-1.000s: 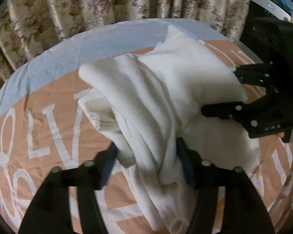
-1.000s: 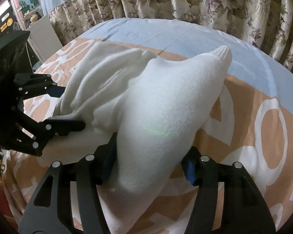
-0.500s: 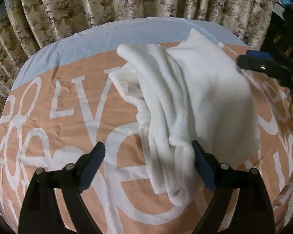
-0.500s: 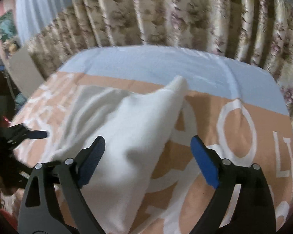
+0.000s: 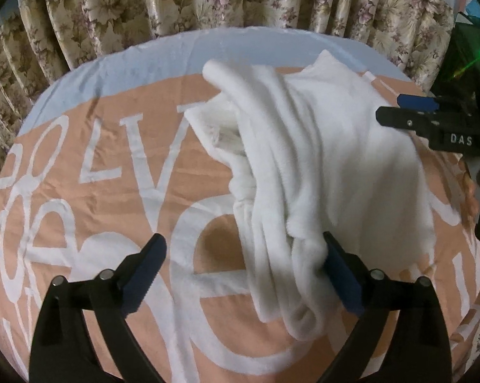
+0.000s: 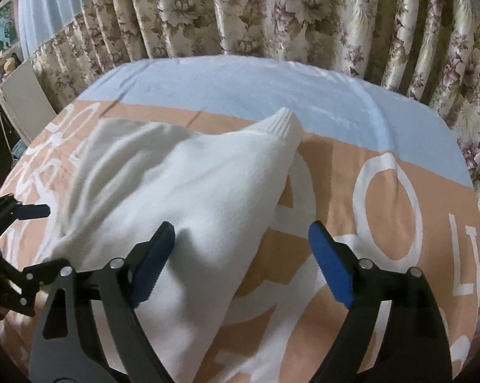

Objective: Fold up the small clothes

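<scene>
A plain white garment (image 5: 329, 166) is seen on a peach bedsheet (image 5: 118, 210) lettered in white, bordered pale blue; beige floral curtains (image 6: 271, 9) are hung behind.

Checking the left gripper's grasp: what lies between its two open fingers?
In the left wrist view, the left gripper spans bare orange bedsheet on one side and the white garment's bunched lower folds against the other finger.

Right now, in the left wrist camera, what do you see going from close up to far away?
Left gripper, open → white garment lying bunched on the orange bedspread with big white letters → pale blue band of the bedspread → flowery curtain.
</scene>
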The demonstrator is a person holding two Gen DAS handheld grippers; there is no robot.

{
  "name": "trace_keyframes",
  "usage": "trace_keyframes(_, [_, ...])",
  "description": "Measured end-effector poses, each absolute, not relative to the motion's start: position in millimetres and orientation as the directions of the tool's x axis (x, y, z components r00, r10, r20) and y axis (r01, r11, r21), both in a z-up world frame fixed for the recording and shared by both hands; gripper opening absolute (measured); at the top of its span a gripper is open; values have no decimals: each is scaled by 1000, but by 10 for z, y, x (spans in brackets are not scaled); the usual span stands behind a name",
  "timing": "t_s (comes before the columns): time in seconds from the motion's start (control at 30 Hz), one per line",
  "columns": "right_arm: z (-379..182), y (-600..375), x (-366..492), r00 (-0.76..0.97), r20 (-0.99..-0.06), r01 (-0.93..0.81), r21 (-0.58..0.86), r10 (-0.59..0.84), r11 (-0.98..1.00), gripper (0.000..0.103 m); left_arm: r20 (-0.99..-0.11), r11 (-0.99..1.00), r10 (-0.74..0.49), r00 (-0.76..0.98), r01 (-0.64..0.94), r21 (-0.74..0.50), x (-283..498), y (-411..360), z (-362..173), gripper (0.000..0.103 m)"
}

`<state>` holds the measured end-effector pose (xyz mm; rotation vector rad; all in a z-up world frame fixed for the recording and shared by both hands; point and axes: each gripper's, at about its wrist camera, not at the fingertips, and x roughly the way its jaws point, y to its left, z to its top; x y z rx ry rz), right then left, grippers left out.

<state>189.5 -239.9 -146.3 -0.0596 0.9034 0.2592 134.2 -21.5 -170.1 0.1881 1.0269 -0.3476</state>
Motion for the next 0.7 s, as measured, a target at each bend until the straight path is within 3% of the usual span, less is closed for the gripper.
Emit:
trace_keyframes(0.23, [-1021, -2133, 1290, 650, -725, -243, 83, 226, 967, 100, -814, 947, -187, 550, 320, -1, 1078, 21, -1307, 100])
trace_keyframes(0.4, [-848, -1982, 846, 685, -705, -159, 102, 184, 982, 100, -791, 971, -178, 585, 234, -45, 860, 307, -1073, 101])
trace_keyframes(0.7, [-797, -1851, 223, 715, -693, -34, 101, 95, 994, 100, -786, 982, -116, 608, 191, 3, 406, 438, -883, 101])
